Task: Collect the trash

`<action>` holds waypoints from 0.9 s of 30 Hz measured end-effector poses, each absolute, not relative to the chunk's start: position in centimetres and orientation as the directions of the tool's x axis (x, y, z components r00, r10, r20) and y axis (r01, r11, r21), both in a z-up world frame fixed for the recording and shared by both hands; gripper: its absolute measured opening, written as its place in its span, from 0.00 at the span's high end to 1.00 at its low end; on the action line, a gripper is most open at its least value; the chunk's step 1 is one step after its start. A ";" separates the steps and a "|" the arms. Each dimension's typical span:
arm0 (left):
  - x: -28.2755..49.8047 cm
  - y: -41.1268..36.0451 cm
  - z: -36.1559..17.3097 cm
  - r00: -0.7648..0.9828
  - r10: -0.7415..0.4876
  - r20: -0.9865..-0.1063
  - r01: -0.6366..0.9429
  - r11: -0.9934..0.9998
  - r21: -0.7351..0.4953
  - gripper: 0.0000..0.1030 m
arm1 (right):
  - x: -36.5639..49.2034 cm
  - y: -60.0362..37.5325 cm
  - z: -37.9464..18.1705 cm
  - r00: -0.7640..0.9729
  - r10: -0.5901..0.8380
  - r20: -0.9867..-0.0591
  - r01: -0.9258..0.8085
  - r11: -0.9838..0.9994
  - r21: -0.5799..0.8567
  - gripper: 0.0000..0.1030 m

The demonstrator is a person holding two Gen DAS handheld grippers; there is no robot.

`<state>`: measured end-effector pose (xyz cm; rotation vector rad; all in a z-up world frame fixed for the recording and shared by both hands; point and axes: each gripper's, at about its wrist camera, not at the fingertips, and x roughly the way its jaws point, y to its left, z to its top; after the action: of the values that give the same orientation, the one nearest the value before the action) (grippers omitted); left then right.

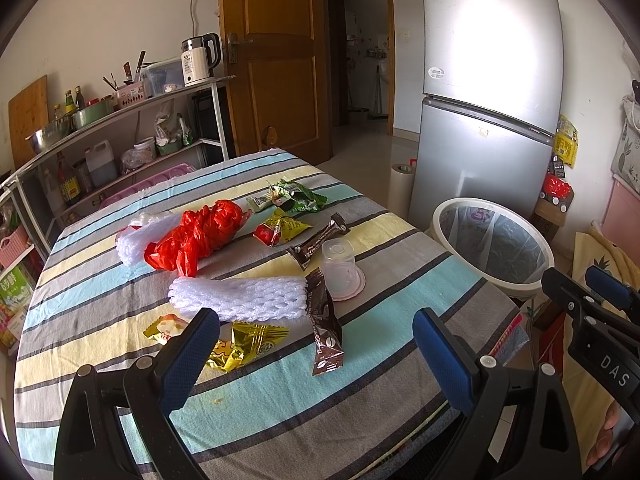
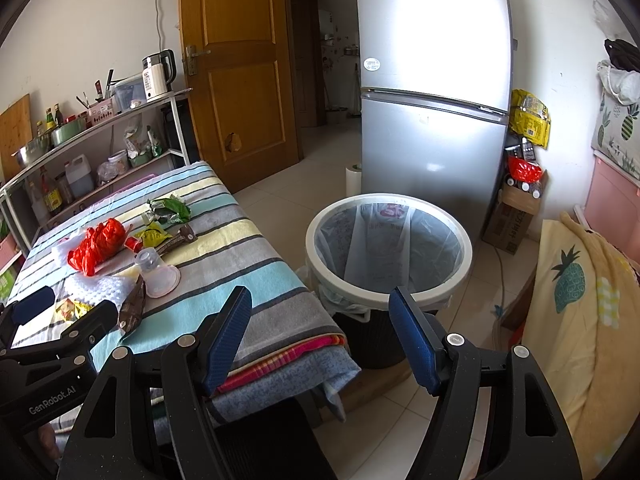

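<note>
Striped table holds wrappers; lined bin stands beside.

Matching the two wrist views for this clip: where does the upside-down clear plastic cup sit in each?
Left wrist: upside-down clear plastic cup right of centre, on the striped tablecloth.
Right wrist: left of centre.
Shared landmark: trash bin beside the table.

Striped tablecloth: woven cloth, matt. Red bag: thin glossy plastic, crumpled. Foam net sleeve: white, rough mesh. Gold wrapper: shiny foil. Upturned cup: probably translucent plastic. Fridge: smooth, metallic sheen. Gripper pads: textured blue.
</note>
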<state>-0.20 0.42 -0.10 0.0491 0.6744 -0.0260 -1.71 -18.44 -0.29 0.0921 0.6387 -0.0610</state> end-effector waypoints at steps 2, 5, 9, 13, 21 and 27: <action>-0.2 0.4 -0.1 0.780 -0.007 -0.625 0.040 0.998 0.038 0.04 | -1.7 -18.5 -0.3 0.802 -0.028 -0.597 0.085 0.994 0.067 0.30; -0.2 0.5 -0.2 0.779 -0.008 -0.627 0.040 0.999 0.037 0.04 | -1.7 -18.4 -0.4 0.802 -0.028 -0.597 0.085 0.994 0.067 0.30; -0.1 0.7 -0.2 0.780 -0.007 -0.626 0.038 0.999 0.036 0.04 | -1.7 -18.5 -0.3 0.802 -0.029 -0.597 0.086 0.994 0.066 0.30; -0.2 0.8 -0.1 0.779 -0.005 -0.627 0.035 0.999 0.035 0.04 | -1.7 -18.5 -0.3 0.801 -0.028 -0.598 0.084 0.994 0.066 0.30; -0.1 1.1 0.0 0.777 0.001 -0.629 0.023 0.999 0.029 0.04 | -1.5 -18.2 -0.5 0.800 -0.020 -0.600 0.075 0.995 0.068 0.30; -0.3 2.7 0.2 0.777 0.015 -0.629 -0.012 1.000 0.009 0.04 | -1.3 -17.4 -0.6 0.816 0.056 -0.575 -0.003 0.996 0.093 0.30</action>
<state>-0.35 2.66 0.15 0.0049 0.6803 0.0145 -1.30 -17.39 -0.58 0.0891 0.6151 0.0313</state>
